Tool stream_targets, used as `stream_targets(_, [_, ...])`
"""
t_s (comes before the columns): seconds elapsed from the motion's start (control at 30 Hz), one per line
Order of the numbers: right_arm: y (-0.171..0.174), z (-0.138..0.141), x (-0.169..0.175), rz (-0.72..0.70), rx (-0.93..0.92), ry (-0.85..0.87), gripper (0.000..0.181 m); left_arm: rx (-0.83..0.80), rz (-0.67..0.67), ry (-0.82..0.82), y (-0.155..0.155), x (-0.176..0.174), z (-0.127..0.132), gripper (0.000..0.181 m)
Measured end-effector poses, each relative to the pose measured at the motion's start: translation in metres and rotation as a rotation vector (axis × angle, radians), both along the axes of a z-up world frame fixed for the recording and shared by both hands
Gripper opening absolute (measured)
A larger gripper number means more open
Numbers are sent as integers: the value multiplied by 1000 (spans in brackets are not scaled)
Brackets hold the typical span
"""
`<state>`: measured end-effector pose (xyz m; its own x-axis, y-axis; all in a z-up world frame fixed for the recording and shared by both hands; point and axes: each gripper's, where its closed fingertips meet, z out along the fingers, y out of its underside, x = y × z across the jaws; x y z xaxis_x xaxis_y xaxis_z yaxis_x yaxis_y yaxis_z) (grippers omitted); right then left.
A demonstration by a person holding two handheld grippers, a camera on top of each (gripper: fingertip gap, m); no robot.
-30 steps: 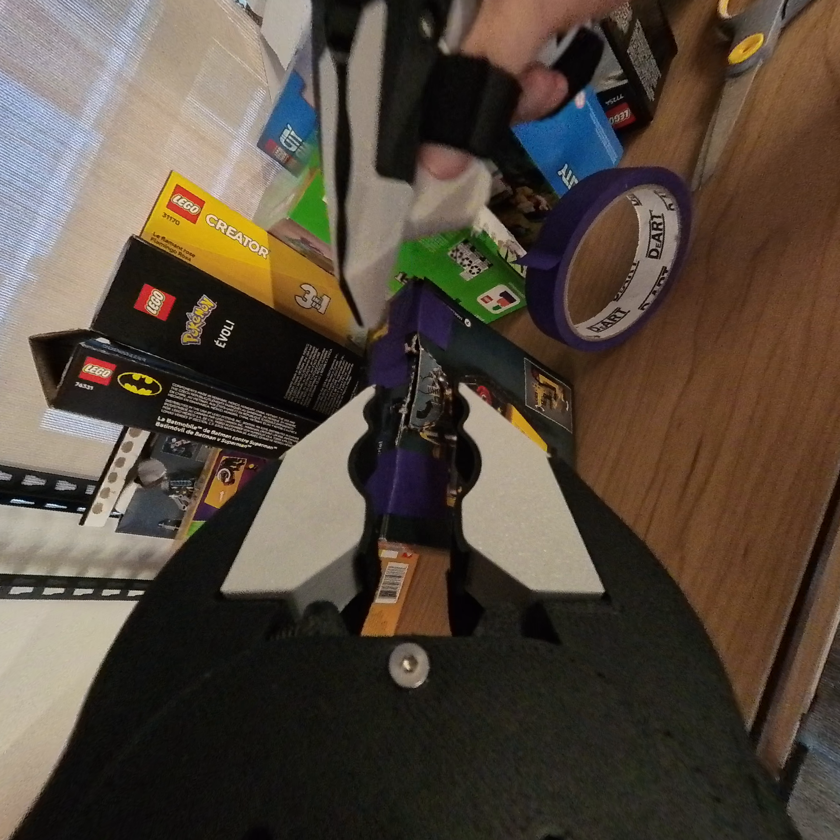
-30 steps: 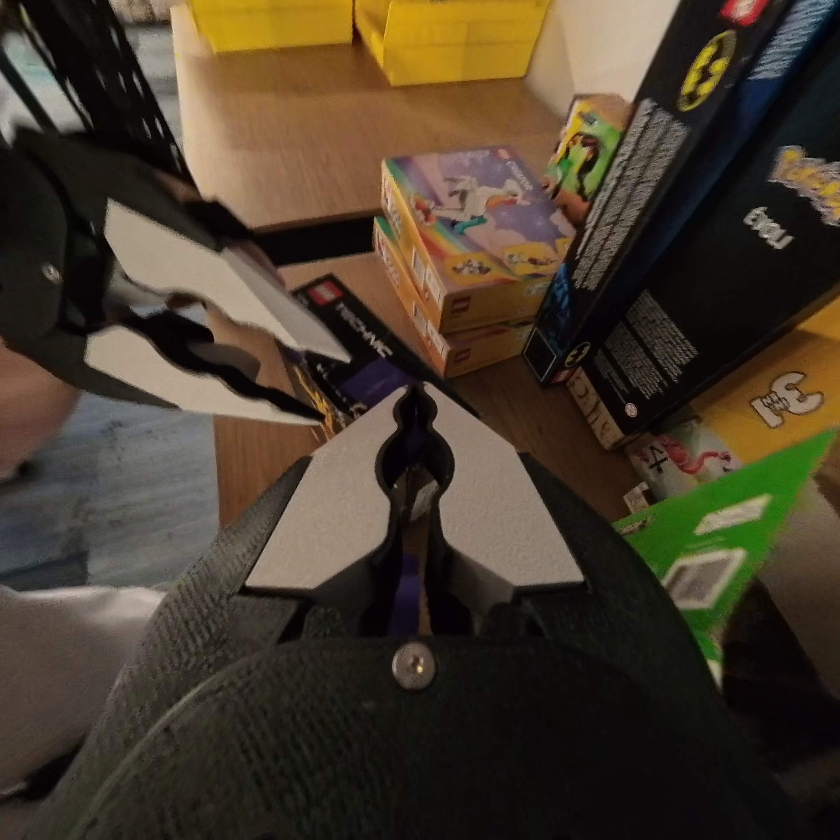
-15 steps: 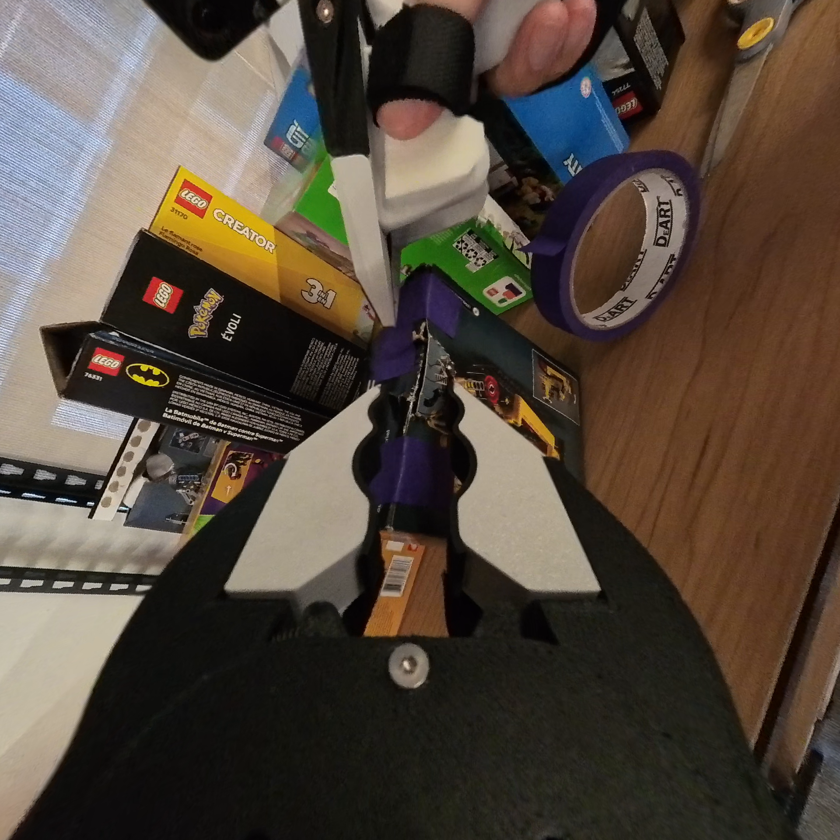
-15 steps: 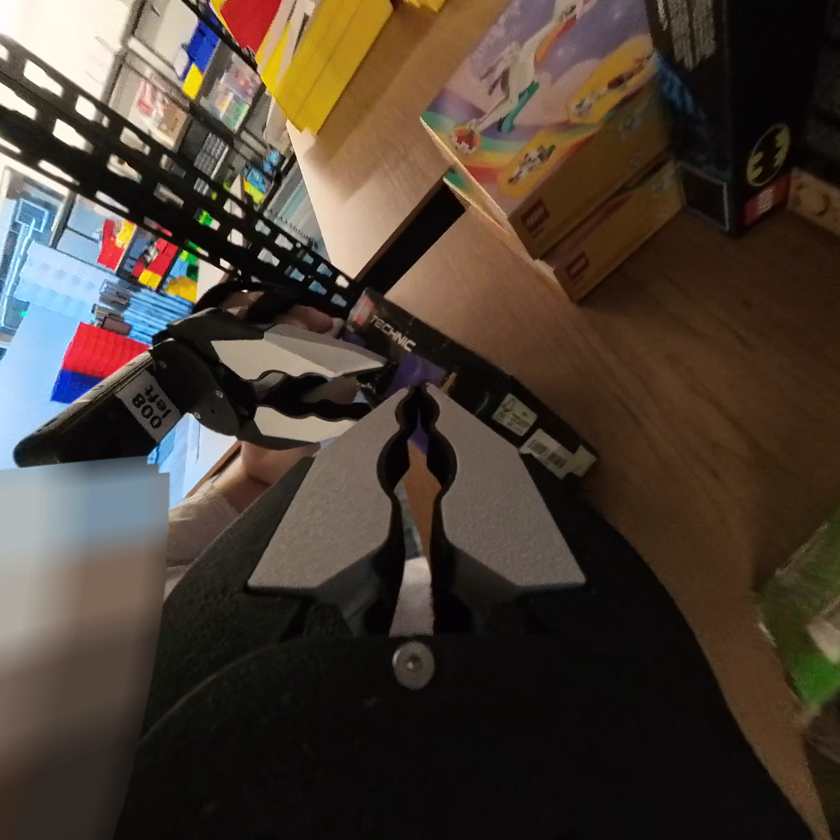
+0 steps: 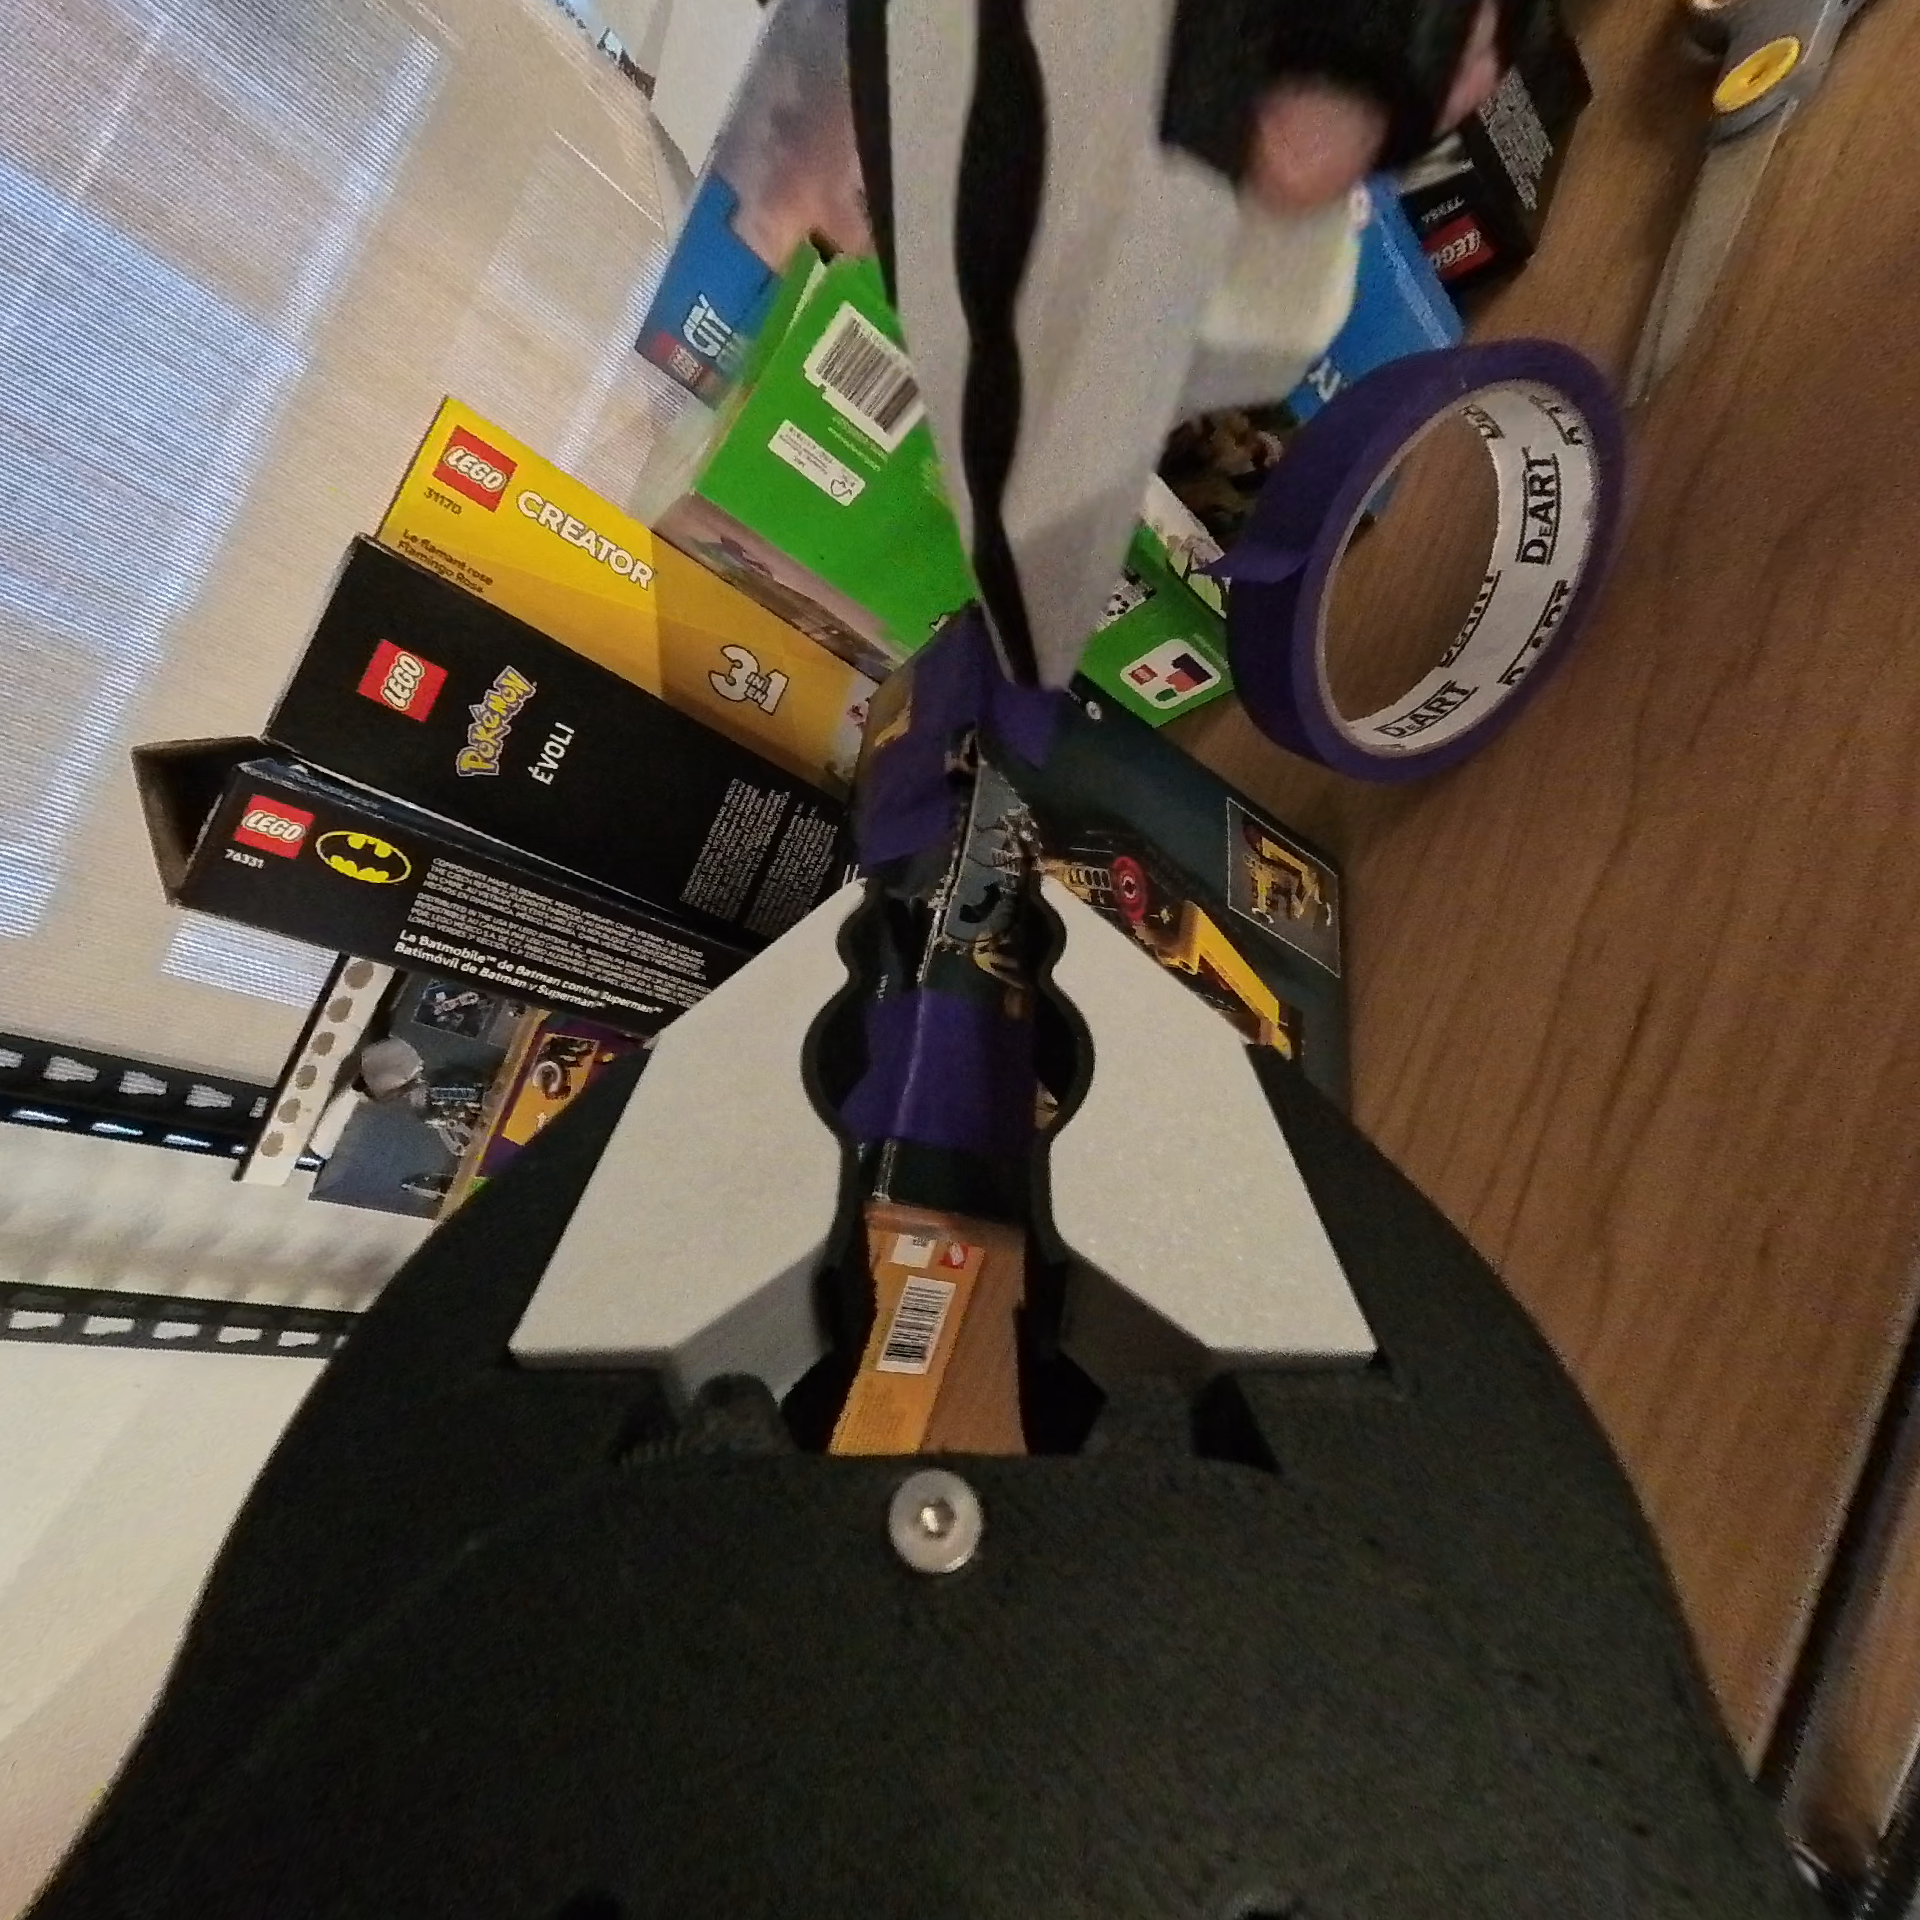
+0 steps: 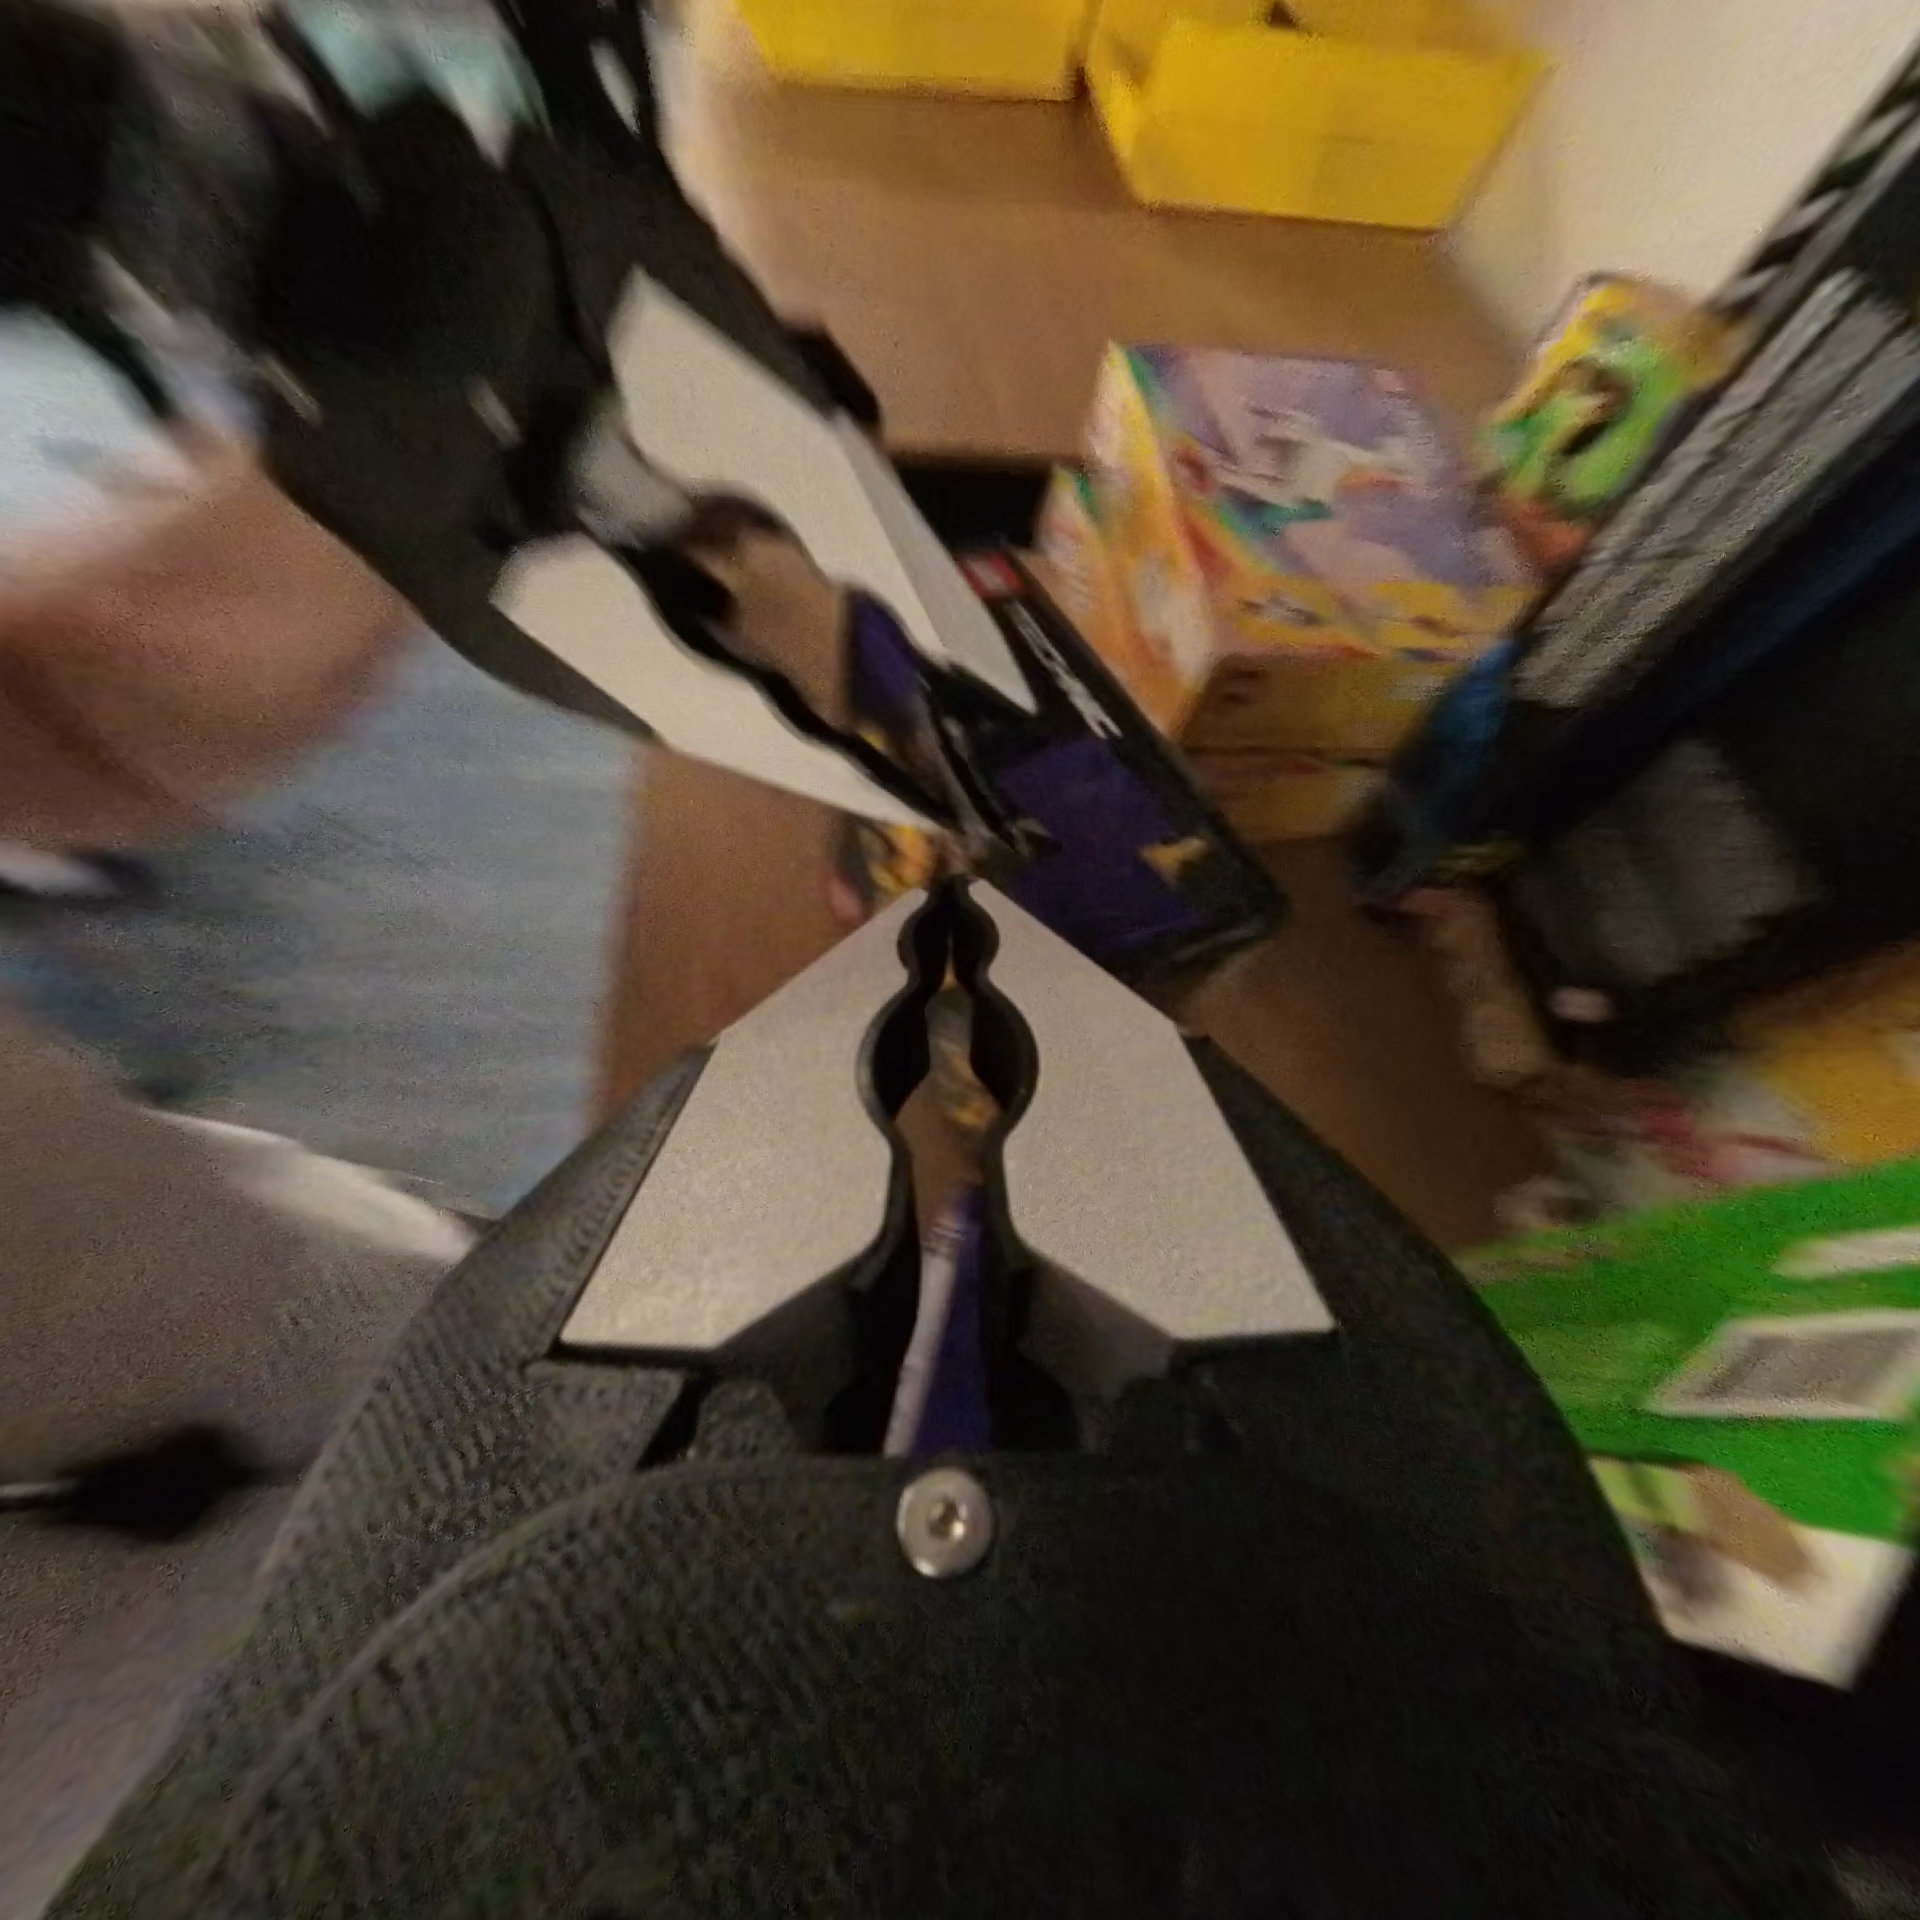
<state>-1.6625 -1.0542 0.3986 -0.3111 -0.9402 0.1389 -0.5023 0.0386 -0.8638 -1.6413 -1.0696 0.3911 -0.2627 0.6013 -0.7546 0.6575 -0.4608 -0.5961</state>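
Two hand-held grippers on one taped dark box

Left hand-held gripper (image 5: 951, 914) clamps the dark box (image 5: 1174, 883); right hand-held gripper (image 5: 1013, 665), jaws pinched together at the purple tape (image 5: 940, 1070), could tear it or twist the box loose.

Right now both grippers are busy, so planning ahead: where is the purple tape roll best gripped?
Pinch the purple tape roll by its wall from above, one finger inside its hole, one outside, probably on the side away from the boxes. It seems to lie flat on the wooden table, hole open.
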Motion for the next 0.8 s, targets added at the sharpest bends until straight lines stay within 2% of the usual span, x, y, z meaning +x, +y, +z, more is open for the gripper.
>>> stream_targets(0.03, [-7, -10, -2, -31, -102, 103, 0, 0, 0, -4, -1, 0, 0, 25])
stream_targets(0.1, [-6, -26, 4, -16, -108, 210, 0, 6, -3, -9, 0, 0, -1, 24])
stream_targets(0.2, [-15, -29, 9, -68, -98, 220, 0, 12, -6, -5, 1, 1, -1, 26])
stream_targets(0.3, [-22, -33, -6, -141, -63, 246, 0, 19, -4, 2, 0, 2, -3, 27])
stream_targets(0.47, [-19, -23, 9, -113, 70, 183, 0, 33, -10, 6, 0, 2, -2, 27])
stream_targets(0.53, [-20, -23, 12, -118, 84, 215, 0, 29, -5, -2, -1, 2, -3, 27])
stream_targets(0.7, [-22, -21, -9, -145, 179, 257, 0, 30, -13, -2, 0, 2, -3, 25])
stream_targets(0.8, [-22, -19, -1, -130, 167, 312, 0, 23, -5, -3, -1, 2, -3, 26])
